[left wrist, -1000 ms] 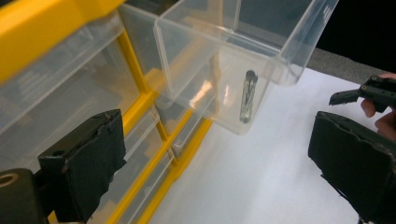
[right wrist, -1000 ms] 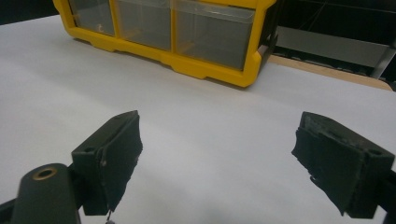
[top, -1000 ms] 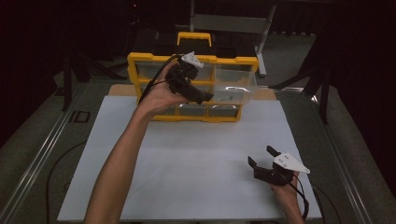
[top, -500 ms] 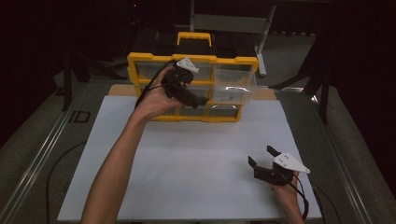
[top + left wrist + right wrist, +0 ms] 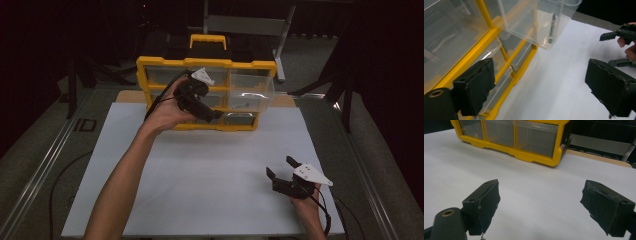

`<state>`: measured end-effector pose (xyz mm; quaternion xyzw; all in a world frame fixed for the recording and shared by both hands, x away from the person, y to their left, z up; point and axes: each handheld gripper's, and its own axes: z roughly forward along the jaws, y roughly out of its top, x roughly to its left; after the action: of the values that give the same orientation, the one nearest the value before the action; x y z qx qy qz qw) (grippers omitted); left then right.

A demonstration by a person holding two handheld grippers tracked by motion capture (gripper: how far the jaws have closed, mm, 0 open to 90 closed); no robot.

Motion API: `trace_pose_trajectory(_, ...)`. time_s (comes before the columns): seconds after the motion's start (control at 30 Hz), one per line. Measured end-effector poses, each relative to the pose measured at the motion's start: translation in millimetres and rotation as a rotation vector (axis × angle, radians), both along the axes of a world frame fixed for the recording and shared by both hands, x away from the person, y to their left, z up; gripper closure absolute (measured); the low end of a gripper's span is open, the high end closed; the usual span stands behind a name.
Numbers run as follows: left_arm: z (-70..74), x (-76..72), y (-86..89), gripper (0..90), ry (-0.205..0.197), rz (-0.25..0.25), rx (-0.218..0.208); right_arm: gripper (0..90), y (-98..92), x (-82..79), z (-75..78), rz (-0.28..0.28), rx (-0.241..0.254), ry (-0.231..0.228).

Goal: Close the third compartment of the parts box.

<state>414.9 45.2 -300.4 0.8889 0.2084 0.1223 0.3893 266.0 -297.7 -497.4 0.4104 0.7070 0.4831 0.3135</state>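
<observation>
Left tool (image 5: 216, 116) wide, closing, empty | beside organizer (image 5: 150, 67) front | right tool (image 5: 282, 167) wide, empty

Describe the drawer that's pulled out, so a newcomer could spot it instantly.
Start at the yellow organizer standing at the far edge of the white table. The pulled-out drawer is on its right side, in the upper rows. It alone juts forward past the yellow frame, clear plastic, with a dark slim item inside.

Pulled-out clear drawer (image 5: 549, 22) holds, perhaps, a dark screw (image 5: 552, 28).
</observation>
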Motion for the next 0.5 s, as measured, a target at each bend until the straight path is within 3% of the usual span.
trace_pose_trajectory(0.3, 1.5, -8.4, -8.3, 21.3, -0.005, -0.034, 0.022, 14.5, -0.1, 0.0, 0.2, 0.0, -0.008, -0.007)
trace_pose_trajectory(0.5, -0.7, -8.0, -10.2, 38.4, 0.03, -0.056, 0.025, 14.5, -0.2, -0.1, 0.3, -0.004, -0.003, -0.002)
